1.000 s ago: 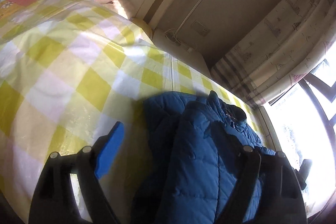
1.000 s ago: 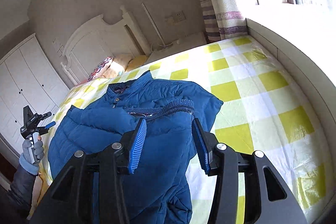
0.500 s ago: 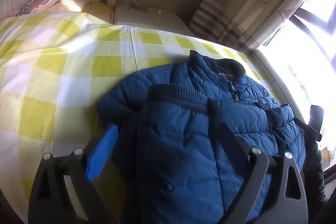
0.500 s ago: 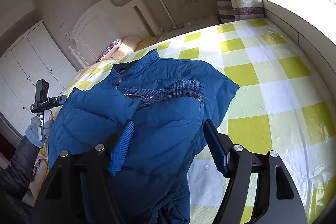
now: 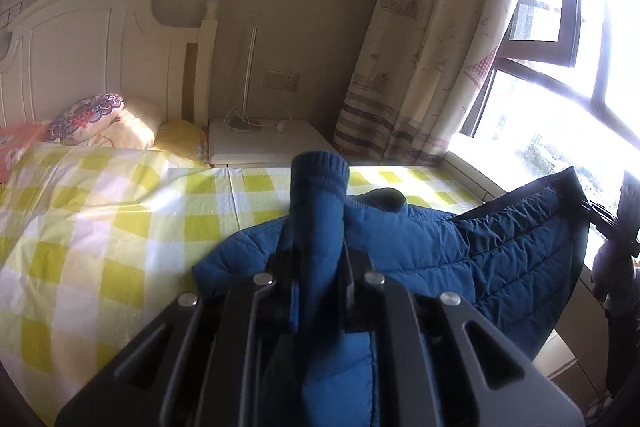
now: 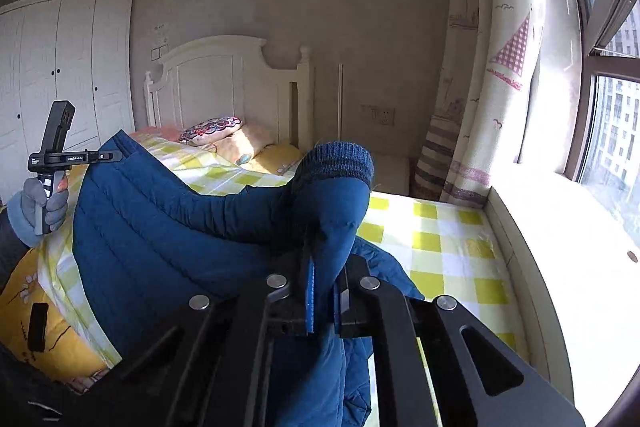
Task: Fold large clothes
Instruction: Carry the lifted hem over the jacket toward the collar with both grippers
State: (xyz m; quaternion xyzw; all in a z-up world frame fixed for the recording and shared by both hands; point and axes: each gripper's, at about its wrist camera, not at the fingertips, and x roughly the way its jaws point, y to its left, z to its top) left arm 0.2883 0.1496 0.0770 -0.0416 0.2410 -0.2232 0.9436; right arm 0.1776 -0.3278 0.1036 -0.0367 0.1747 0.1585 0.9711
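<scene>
Clamping blue jacket (image 5: 420, 247), both tongs (image 5: 320, 301) (image 6: 324, 301)

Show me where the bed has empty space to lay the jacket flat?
Bare yellow-checked sheet lies between the pillows and the blue puffy jacket, and also along the window ledge. The near middle is crowded by the jacket.

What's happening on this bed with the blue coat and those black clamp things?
A person is folding a blue puffer jacket on the yellow checked bed. Each hand holds a clamp tool: the left gripper and the right gripper are both shut on jacket fabric near a knitted cuff, with part of the jacket raised off the bed.
</scene>
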